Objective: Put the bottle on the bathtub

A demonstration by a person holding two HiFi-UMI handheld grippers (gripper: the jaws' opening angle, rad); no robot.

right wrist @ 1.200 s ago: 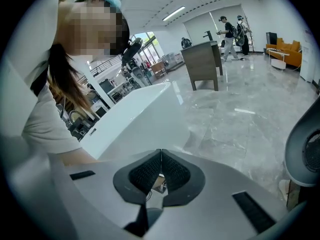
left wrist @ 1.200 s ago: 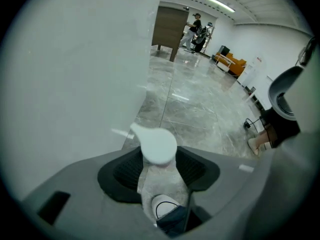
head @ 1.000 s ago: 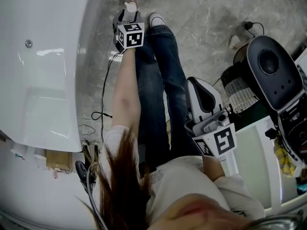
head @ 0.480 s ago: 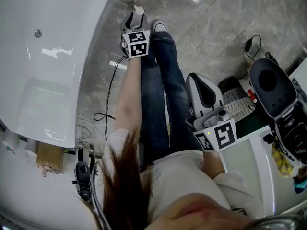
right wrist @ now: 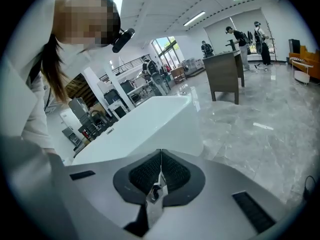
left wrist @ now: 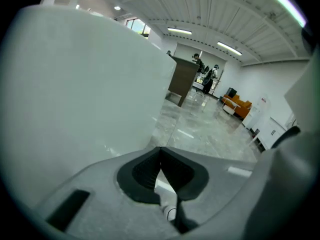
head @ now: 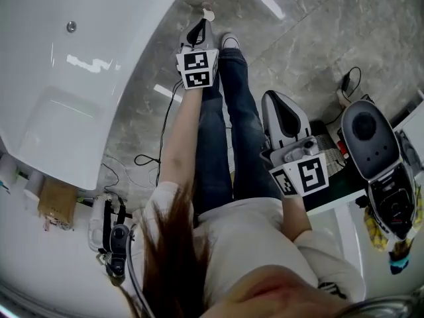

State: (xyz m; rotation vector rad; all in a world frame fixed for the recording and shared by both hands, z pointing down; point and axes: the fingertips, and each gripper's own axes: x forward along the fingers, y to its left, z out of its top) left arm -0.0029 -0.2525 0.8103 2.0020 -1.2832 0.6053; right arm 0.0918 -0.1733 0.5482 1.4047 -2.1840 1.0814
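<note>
The white bathtub (head: 66,78) fills the left of the head view, and its smooth wall (left wrist: 75,84) looms beside my left gripper. My left gripper (head: 202,26) hangs over the grey floor by the person's shoe, pointing down. Its jaws have just been closing and now stand shut with nothing between them (left wrist: 160,154). A small white thing (head: 207,8), perhaps the bottle, shows just past its tips; whether it lies on the floor I cannot tell. My right gripper (head: 275,101) is held near the person's waist, shut and empty (right wrist: 160,156), facing the bathtub (right wrist: 145,124).
A black cable (head: 165,124) trails over the floor beside the tub. A black-and-white machine (head: 371,138) stands at the right, a cardboard box (head: 56,204) at the lower left. Far off are a wooden counter (left wrist: 182,81), an orange sofa (left wrist: 239,104) and several people.
My left gripper has risen well off the floor. My right gripper has lifted a little. The head view has shifted, and more of the floor shows.
</note>
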